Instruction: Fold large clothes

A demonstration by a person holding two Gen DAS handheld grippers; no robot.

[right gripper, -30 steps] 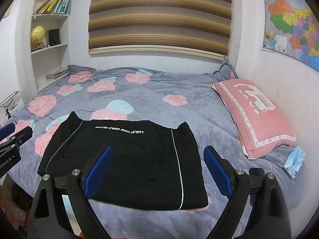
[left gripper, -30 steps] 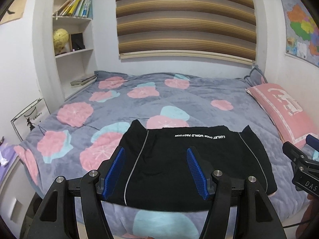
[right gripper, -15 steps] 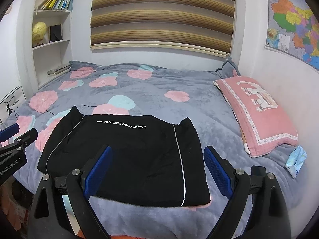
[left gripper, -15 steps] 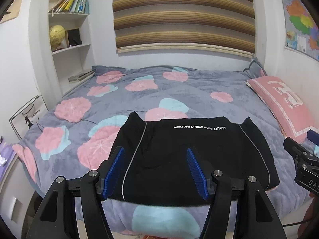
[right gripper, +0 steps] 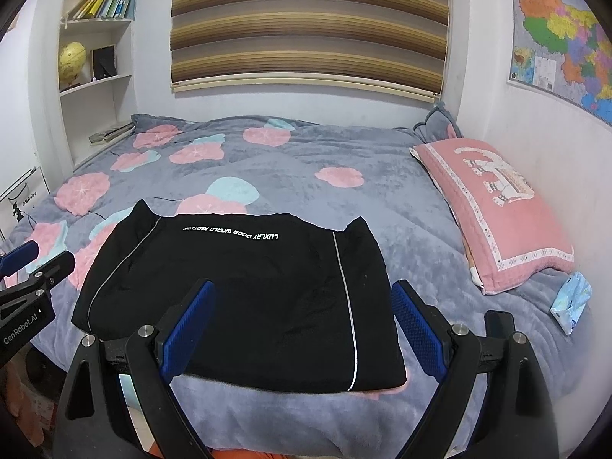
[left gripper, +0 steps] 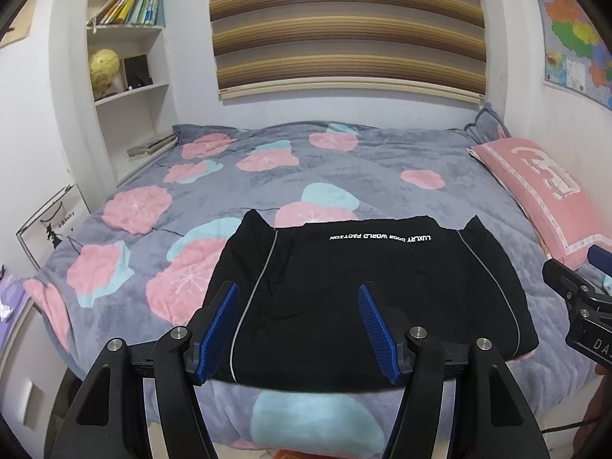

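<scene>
I am looking down both tools at a black garment (left gripper: 367, 287) lying flat on the bed (left gripper: 344, 160), in the lower middle of each frame, already looking folded into a broad rectangle. Its long axis is running left to right across the frame, with the white lettering along the far edge and the near edge lying close to the bed's front edge.

My left tool (left gripper: 298, 325) is hanging spread and empty over the garment's near left part, by the pale piping line. My right tool (right gripper: 302, 329) is also standing wide apart, gripping nothing, over the near right part beside the other piping line. Neither is touching the cloth, as far as I can tell.

I am judging that the near edge is the nearest thing to both, each tool facing its own corner. A pink pillow (right gripper: 493, 214) is lying well apart at the right.
</scene>
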